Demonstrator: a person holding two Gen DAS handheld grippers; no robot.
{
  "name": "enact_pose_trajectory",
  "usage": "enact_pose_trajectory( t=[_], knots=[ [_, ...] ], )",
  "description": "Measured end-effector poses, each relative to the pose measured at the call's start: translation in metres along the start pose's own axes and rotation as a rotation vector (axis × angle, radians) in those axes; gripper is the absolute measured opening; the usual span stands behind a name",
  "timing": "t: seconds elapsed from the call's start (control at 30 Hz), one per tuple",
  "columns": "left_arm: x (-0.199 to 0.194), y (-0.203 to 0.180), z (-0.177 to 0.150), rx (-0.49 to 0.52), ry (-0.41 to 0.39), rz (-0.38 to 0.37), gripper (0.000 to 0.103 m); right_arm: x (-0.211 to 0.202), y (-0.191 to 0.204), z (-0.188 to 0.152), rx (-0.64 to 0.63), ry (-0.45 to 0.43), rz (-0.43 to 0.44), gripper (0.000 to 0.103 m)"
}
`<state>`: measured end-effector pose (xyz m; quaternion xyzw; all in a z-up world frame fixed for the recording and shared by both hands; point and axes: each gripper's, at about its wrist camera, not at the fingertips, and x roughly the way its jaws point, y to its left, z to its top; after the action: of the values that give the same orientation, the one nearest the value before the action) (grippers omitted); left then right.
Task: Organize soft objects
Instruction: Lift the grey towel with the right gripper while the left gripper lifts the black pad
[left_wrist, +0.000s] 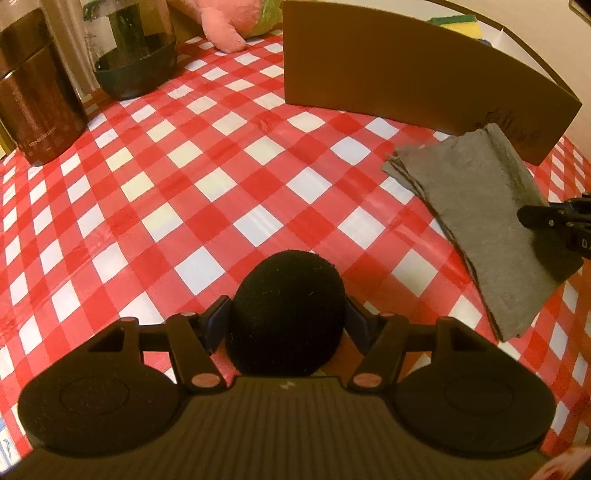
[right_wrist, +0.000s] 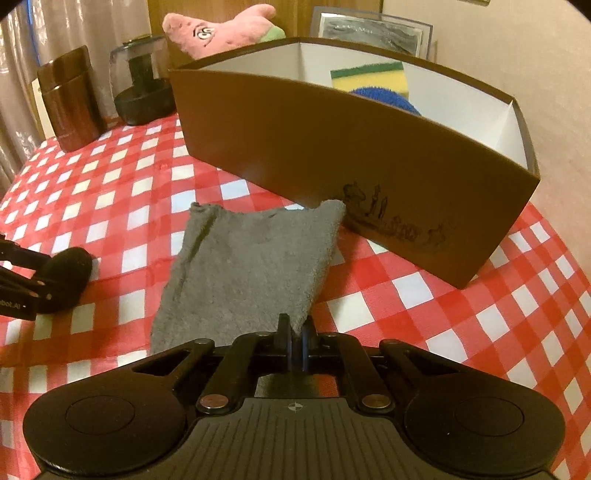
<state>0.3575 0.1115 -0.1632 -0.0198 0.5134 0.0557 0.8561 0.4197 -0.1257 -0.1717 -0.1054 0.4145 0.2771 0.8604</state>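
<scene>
Cloth (right_wrist: 251, 266) lies on the table (right_wrist: 424, 317) before the box (right_wrist: 332, 155); sponge (right_wrist: 369, 79) inside

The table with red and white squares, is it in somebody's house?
Probably yes, a home dining or kitchen table: a checked tablecloth, a pink plush toy, and a framed picture leaning by the wall.

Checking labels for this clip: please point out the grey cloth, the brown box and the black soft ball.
grey cloth (right_wrist: 251, 258): right wrist view, middle of its top face.
brown box (right_wrist: 332, 147): right wrist view, near outer wall.
black soft ball (left_wrist: 290, 314): left wrist view, its centre.
</scene>
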Motion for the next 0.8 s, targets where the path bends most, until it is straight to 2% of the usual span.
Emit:
enact_pose_trajectory(
  t=[0.8],
  knots=[
    [-0.075, -0.014, 0.005, -0.043, -0.128, 0.007, 0.063, -0.081, 0.011, 0.018, 0.013, -0.129, 0.084, 0.005]
  ],
)
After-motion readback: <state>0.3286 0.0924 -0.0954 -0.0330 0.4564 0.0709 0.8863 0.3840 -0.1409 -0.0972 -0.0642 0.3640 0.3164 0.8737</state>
